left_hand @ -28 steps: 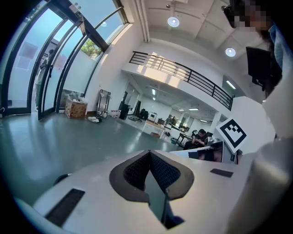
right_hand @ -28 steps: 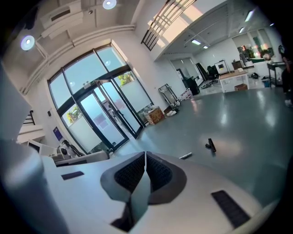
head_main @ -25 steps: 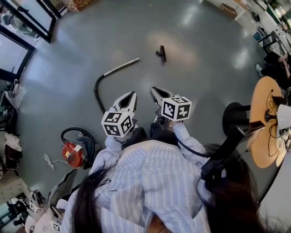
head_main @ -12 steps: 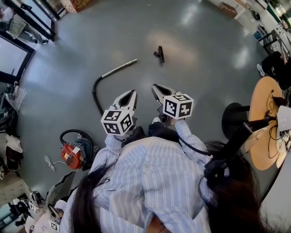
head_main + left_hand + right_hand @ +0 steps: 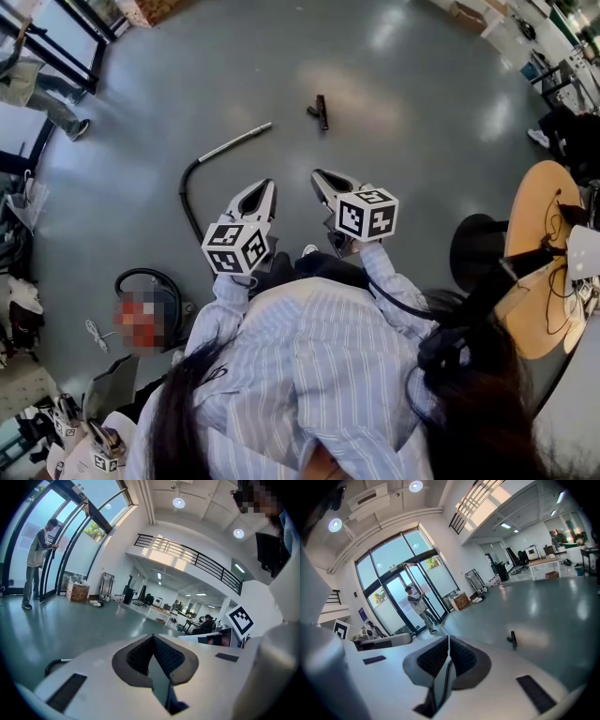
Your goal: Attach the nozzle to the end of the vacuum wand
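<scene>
A black nozzle (image 5: 321, 112) lies on the grey floor ahead of me, also small in the right gripper view as the nozzle (image 5: 513, 639). To its left the silver vacuum wand (image 5: 234, 141) lies aslant, joined to a black hose (image 5: 187, 197) that curves back toward me. My left gripper (image 5: 268, 186) is shut and holds nothing, well short of the wand. My right gripper (image 5: 319, 176) is shut too, empty, with the nozzle further ahead. In each gripper view the pads (image 5: 153, 652) and the pads (image 5: 447, 654) meet at the tips.
The vacuum body sits under a blurred patch at lower left beside a coiled hose (image 5: 155, 277). A round wooden table (image 5: 534, 244) and a black stool (image 5: 473, 246) stand at right. A person (image 5: 419, 606) stands at the glass doors (image 5: 56, 47).
Both grippers have advanced across the floor with me; the wand and nozzle sit a little lower-left in view. A person has appeared by the doors at upper left.
</scene>
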The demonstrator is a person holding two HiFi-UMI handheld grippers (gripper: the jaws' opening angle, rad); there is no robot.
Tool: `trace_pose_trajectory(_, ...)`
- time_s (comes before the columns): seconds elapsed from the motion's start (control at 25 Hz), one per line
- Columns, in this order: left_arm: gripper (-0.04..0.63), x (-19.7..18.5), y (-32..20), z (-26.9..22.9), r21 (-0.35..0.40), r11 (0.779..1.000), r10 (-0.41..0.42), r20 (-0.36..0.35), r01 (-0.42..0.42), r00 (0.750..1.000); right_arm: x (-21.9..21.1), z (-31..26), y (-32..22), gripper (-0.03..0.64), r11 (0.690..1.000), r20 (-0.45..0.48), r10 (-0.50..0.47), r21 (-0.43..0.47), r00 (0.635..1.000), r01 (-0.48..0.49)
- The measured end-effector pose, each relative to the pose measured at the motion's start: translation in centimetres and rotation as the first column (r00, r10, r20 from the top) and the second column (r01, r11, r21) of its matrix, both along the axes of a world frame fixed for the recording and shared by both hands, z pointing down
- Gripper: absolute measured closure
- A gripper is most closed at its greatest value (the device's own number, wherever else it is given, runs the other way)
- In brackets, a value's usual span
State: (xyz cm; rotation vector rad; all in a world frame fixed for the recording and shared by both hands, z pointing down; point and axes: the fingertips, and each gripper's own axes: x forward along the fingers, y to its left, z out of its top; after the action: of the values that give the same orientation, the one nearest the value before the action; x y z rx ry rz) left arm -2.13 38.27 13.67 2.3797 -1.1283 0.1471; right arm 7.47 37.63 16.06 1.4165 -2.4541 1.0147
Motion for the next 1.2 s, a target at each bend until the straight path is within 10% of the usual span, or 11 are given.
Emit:
trace_pose_trajectory(0.68, 0.589, 0.7, -4.3, 3.3, -0.118, 0.993, -0.025, -0.004, 0.024, 1.000, 2.3, 4.0, -3.6, 0.600, 0.996, 0.039, 0.017, -0.092, 0.999, -0.013)
trace_pose_trajectory(1.2, 0.589, -2.3, -21.1, 4.7, -0.141, 0.989, 0.030, -0.005, -0.031, 1.000, 1.8, 4.6, -17.8, 0.600, 0.984, -0.011, 0.133, -0.120, 0.991, -0.133)
